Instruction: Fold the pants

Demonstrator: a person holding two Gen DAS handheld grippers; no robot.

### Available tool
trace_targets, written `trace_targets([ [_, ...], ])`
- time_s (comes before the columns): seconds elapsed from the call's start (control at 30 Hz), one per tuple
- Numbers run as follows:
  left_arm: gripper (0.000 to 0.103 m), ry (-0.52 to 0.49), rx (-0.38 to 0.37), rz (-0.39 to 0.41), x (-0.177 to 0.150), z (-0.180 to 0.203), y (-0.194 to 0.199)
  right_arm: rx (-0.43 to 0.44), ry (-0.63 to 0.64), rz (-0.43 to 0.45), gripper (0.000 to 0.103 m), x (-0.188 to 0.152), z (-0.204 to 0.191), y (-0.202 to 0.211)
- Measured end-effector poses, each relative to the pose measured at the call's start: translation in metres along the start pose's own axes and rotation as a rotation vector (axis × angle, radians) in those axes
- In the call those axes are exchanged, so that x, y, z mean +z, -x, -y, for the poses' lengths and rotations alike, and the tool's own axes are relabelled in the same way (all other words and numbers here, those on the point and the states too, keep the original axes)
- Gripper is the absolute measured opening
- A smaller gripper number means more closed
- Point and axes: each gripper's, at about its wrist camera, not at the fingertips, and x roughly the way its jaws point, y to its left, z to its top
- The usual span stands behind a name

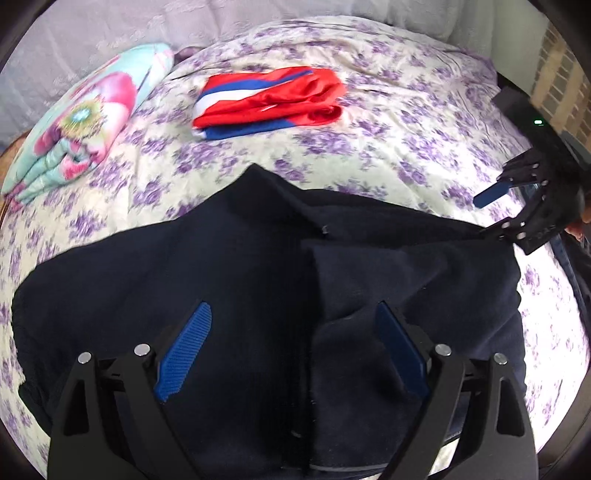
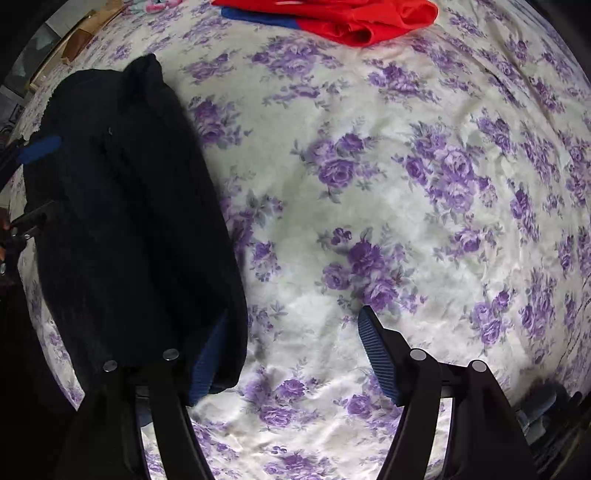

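Dark pants (image 1: 229, 280) hide their folds; both grippers' fingers (image 1: 188, 347) gape, empty.

Dark pants (image 2: 133, 221) on floral bedsheet (image 2: 406, 184), right gripper (image 2: 291, 354) jaws apart at their edge, red garment (image 2: 351, 18) beyond

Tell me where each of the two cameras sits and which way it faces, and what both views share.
Left wrist view: sits on the left gripper, looks steeply down along its open fingers onto the dark pants; the right gripper shows at the right edge.
Right wrist view: sits on the right gripper, looks steeply down at the floral bedsheet beside the pants' edge; its own open fingers show.
Shared: the dark pants, the bedsheet, the folded red, white and blue garment, and each other's gripper.
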Motion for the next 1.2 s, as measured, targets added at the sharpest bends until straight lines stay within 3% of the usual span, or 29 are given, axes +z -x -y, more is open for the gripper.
trace_targets([
  [0.07,0.088,0.035,0.027,0.013,-0.005,-0.015,0.010,0.037,0.078,0.076,0.071,0.008,-0.012,0.021],
  [0.17,0.088,0.091,0.076,0.029,-0.012,-0.037,0.027,0.344,0.232,0.178,0.071,0.031,-0.044,0.048],
  [0.23,0.088,0.135,0.106,0.034,-0.018,-0.050,0.038,0.435,0.317,0.178,0.071,0.048,-0.061,0.043],
  [0.37,0.088,0.195,0.159,0.030,-0.037,-0.066,0.056,0.523,0.396,0.078,0.070,0.079,-0.070,0.003],
  [0.5,0.088,0.237,0.191,0.014,-0.052,-0.076,0.063,0.505,0.492,0.030,0.067,0.095,-0.086,-0.018],
  [0.6,0.088,0.261,0.198,0.013,-0.057,-0.078,0.063,0.508,0.491,-0.012,0.064,0.105,-0.090,-0.030],
  [0.67,0.088,0.266,0.198,0.018,-0.058,-0.077,0.063,0.510,0.521,-0.046,0.057,0.100,-0.095,-0.029],
  [0.73,0.089,0.264,0.199,0.020,-0.059,-0.076,0.063,0.500,0.575,-0.076,0.037,0.093,-0.101,-0.028],
  [0.8,0.089,0.264,0.199,0.017,-0.059,-0.075,0.061,0.513,0.576,-0.069,0.028,0.091,-0.098,-0.024],
  [0.9,0.089,0.261,0.196,0.019,-0.058,-0.073,0.061,0.512,0.621,-0.028,0.022,0.089,-0.101,-0.010],
  [0.97,0.089,0.256,0.198,0.025,-0.058,-0.073,0.063,0.534,0.658,0.022,0.010,0.090,-0.102,0.012],
  [1.07,0.089,0.270,0.204,0.035,-0.059,-0.076,0.066,0.568,0.709,0.099,0.010,0.101,-0.105,0.040],
  [1.2,0.089,0.291,0.211,0.037,-0.065,-0.081,0.070,0.504,0.690,0.102,0.010,0.115,-0.105,0.016],
])
